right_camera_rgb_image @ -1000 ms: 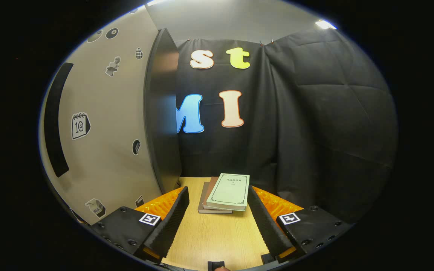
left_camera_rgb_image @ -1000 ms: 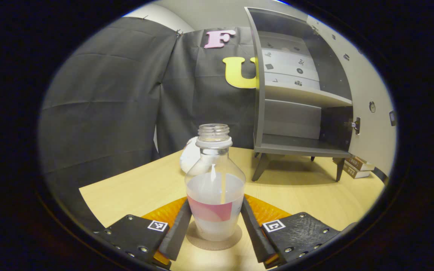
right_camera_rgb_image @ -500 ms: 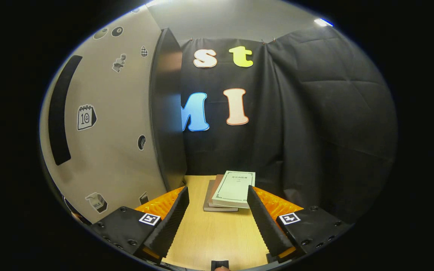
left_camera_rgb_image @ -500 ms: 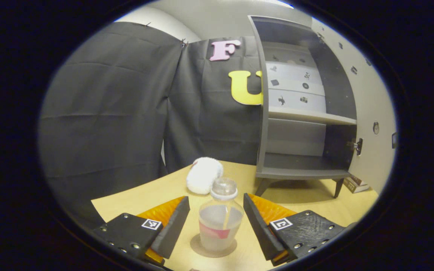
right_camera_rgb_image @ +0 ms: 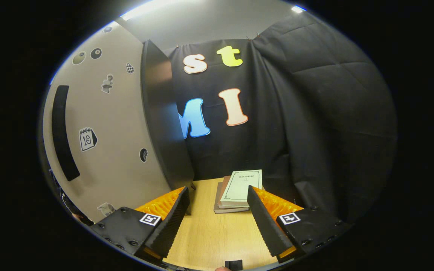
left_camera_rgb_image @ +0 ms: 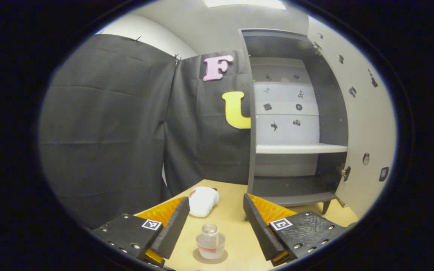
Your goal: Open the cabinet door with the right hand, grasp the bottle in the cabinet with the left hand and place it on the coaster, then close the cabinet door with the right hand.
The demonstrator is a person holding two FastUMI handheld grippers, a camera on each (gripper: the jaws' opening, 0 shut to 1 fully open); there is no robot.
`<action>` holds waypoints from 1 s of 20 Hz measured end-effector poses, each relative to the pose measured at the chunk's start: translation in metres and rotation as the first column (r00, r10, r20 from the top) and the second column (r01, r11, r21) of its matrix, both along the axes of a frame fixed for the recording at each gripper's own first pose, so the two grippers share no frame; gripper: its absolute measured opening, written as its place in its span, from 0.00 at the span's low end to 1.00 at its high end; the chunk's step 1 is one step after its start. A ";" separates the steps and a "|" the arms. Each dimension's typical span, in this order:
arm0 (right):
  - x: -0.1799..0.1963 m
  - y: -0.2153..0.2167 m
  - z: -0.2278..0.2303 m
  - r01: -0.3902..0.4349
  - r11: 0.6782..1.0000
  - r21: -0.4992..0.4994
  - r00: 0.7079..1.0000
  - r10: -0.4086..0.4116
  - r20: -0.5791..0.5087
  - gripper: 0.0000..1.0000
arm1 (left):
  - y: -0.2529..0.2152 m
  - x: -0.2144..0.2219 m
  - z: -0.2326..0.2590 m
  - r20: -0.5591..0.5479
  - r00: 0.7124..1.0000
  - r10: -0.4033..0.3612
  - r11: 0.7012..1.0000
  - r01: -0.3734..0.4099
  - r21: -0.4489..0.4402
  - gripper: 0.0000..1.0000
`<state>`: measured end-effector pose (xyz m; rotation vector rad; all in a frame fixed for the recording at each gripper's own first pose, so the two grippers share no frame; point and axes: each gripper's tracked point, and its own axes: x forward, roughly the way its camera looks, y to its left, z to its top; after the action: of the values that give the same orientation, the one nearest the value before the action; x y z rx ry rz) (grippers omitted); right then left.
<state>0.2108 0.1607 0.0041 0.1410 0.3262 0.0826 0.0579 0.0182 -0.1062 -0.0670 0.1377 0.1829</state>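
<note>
Wooden table (left_camera_rgb_image: 236,226), one bottle (left_camera_rgb_image: 210,246) on one coaster (left_camera_rgb_image: 202,258), one cabinet (left_camera_rgb_image: 292,150), two stacked books (right_camera_rgb_image: 237,192)

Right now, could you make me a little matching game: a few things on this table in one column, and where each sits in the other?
Things:
1. bottle
2. books
3. white plush
4. cabinet door

Places or states:
A. stacked near the black cloth
B. standing on the coaster
C. swung open
D. lying left of the cabinet

Pairs: 1-B, 2-A, 3-D, 4-C
</note>
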 end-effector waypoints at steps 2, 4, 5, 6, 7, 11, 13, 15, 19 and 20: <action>0.002 0.010 0.006 -0.040 0.999 0.007 0.999 0.040 0.006 0.98 | -0.008 -0.007 0.033 0.023 1.000 -0.015 1.000 0.014 0.009 0.87; 0.005 0.021 0.021 -0.069 0.998 0.004 0.997 0.068 0.044 0.98 | -0.022 -0.016 0.060 0.057 0.997 -0.057 0.998 0.057 0.011 0.87; 0.008 0.028 0.029 -0.086 0.996 0.007 0.994 0.085 0.071 0.98 | -0.024 -0.020 0.071 0.069 0.995 -0.072 0.997 0.071 0.012 0.87; 0.011 0.037 0.037 -0.107 0.994 0.012 0.989 0.105 0.100 0.98 | -0.026 -0.022 0.077 0.079 0.993 -0.084 0.997 0.083 0.009 0.87; 0.013 0.047 0.044 -0.126 0.992 0.019 0.985 0.123 0.117 0.98 | -0.025 -0.025 0.082 0.085 0.992 -0.092 0.996 0.092 0.001 0.87; 0.012 0.084 0.061 -0.213 0.975 0.059 0.969 0.204 0.139 0.93 | 0.007 -0.030 0.095 0.110 0.989 -0.103 0.995 0.104 -0.006 0.87; 0.010 0.096 0.068 -0.224 0.974 0.043 0.965 0.216 0.148 0.98 | 0.032 -0.033 0.095 0.114 0.990 -0.086 0.996 0.086 0.002 0.87; 0.007 0.096 0.071 -0.197 0.980 0.020 0.970 0.192 0.152 0.95 | 0.050 -0.032 0.095 0.126 0.988 -0.087 0.995 0.092 -0.033 0.87; 0.005 0.097 0.074 -0.133 0.991 -0.019 0.981 0.134 0.141 0.96 | 0.090 -0.030 0.091 0.148 0.987 -0.069 0.991 0.084 -0.100 0.87; 0.005 0.098 0.075 -0.121 0.992 -0.026 0.982 0.124 0.145 0.96 | 0.096 -0.031 0.093 0.144 0.987 -0.066 0.992 0.080 -0.099 0.87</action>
<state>0.2160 0.2584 0.0794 0.0976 0.1886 0.2112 0.0270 0.1145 -0.0131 -0.1789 0.0087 0.0971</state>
